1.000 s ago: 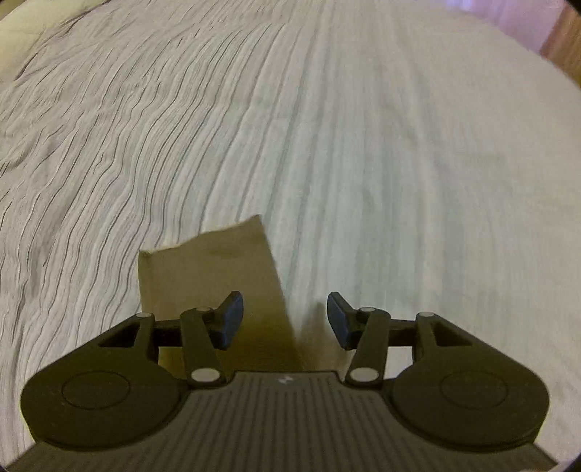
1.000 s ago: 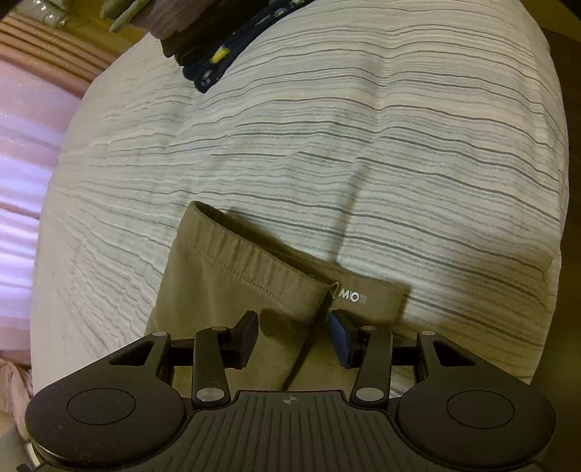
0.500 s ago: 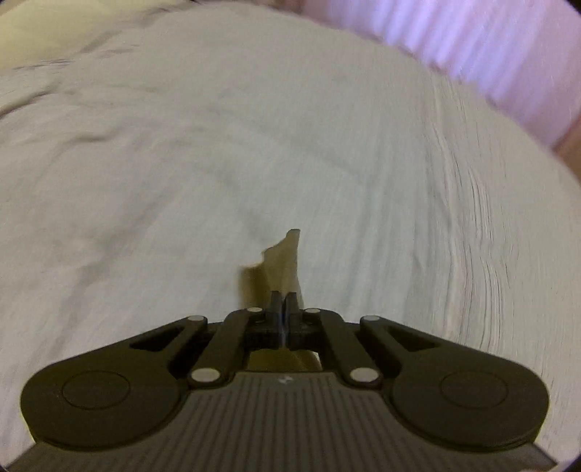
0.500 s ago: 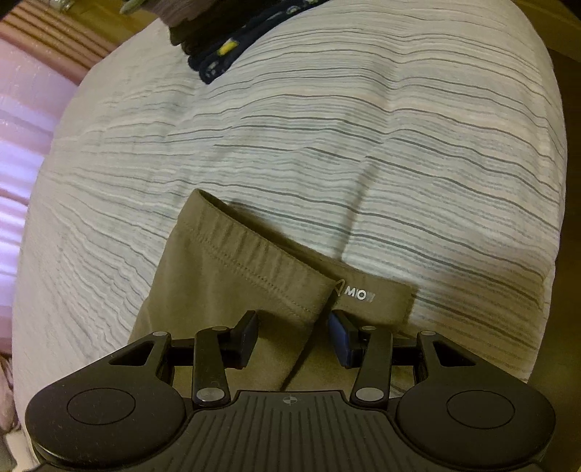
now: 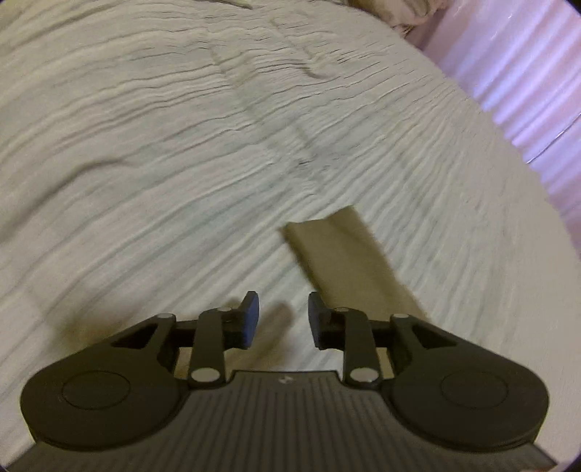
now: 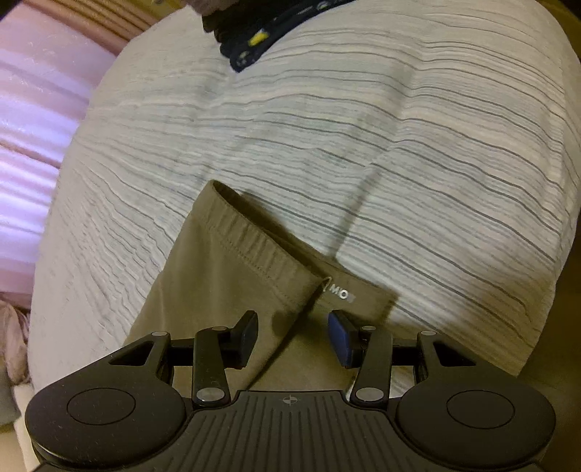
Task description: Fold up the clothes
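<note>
- While the olive pants (image 6: 232, 290) lie flat on the striped bedspread (image 6: 363, 145), both grippers hover empty, so this looks like a pause between folds.
- Left gripper (image 5: 283, 316) has its fingers spread apart with nothing between them; the pant leg end (image 5: 337, 254) sits just ahead and to its right, not touched.
- Right gripper (image 6: 292, 336) is also spread wide, hanging over the waistband (image 6: 254, 247) near the little logo tag (image 6: 341, 292).
- Next move, I'd guess: pinch the waistband and the leg hem, then bring one over the other. Gotta grab both layers or it'll bunch.
- Dark clothes pile (image 6: 261, 32) waits at the far edge.
</note>
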`<move>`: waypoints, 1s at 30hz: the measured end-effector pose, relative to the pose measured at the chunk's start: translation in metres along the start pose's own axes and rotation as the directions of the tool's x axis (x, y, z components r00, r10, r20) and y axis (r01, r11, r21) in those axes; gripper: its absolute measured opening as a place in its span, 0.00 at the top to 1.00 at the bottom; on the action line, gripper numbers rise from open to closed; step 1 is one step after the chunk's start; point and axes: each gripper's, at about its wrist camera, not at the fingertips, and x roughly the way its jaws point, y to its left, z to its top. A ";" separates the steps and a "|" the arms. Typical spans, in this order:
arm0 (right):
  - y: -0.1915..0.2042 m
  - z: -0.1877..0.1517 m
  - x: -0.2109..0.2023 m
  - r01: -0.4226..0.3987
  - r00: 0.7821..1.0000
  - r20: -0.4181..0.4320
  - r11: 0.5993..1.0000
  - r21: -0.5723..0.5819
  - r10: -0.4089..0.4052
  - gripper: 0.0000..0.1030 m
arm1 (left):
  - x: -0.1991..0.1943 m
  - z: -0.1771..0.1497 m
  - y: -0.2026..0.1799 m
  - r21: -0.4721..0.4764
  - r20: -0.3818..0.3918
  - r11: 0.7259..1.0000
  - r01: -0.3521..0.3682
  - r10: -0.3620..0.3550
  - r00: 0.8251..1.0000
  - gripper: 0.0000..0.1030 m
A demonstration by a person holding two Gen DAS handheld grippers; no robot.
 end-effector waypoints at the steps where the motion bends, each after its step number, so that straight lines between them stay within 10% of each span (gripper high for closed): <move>1: -0.002 -0.002 -0.002 -0.009 1.000 0.004 1.000 0.009 0.009 0.54 | 0.001 0.000 -0.002 -0.006 0.006 1.000 0.023 -0.023 1.000 0.75; 17: -0.031 -0.031 -0.013 -0.202 0.969 0.194 0.939 0.279 0.151 0.54 | 0.041 0.003 -0.010 -0.066 -0.056 0.989 0.132 -0.136 0.989 0.70; 30: -0.014 -0.026 0.014 -0.126 0.978 0.192 0.969 0.213 0.085 0.55 | 0.053 0.010 0.003 -0.133 -0.018 0.974 0.181 -0.186 0.982 0.70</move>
